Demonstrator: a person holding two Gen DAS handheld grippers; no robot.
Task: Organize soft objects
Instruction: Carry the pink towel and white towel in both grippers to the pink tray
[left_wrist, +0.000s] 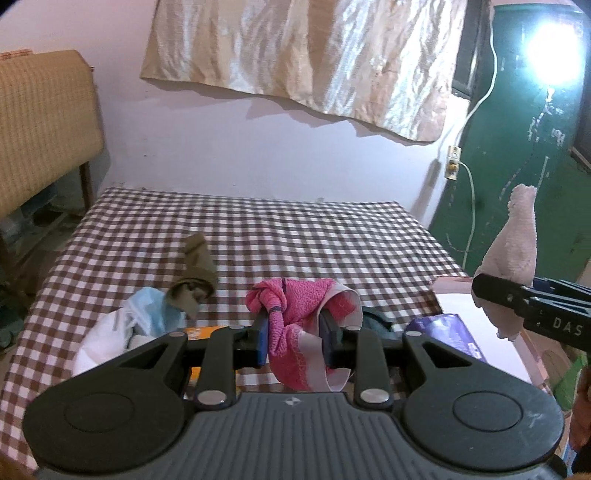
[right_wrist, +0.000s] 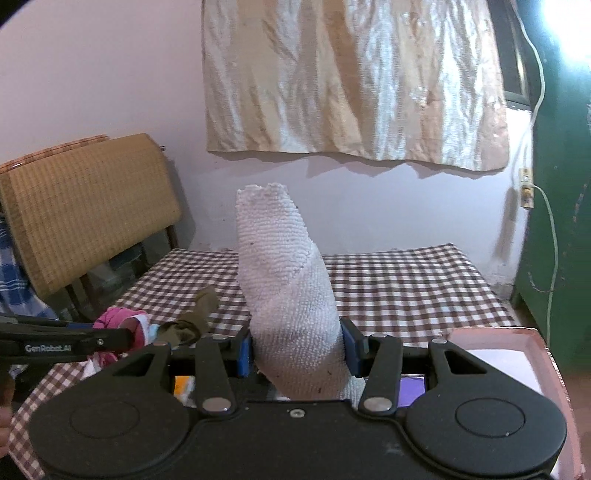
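My left gripper (left_wrist: 295, 325) is shut on a pink knotted cloth (left_wrist: 295, 314) with a pale band, held above the checked bed; it also shows in the right wrist view (right_wrist: 110, 321). My right gripper (right_wrist: 297, 343) is shut on a rolled white towel (right_wrist: 284, 280) that stands up between its fingers; the towel also shows at the right of the left wrist view (left_wrist: 513, 254). An olive-brown cloth (left_wrist: 195, 273) and a blue and white cloth pile (left_wrist: 125, 325) lie on the bed.
The bed has a brown and white checked sheet (left_wrist: 258, 229). A pink box (right_wrist: 517, 354) with a white inside sits at the right front, a purple packet (left_wrist: 447, 328) beside it. A woven chair (right_wrist: 85, 206) stands at the left. A green door (left_wrist: 517, 184) is at the right.
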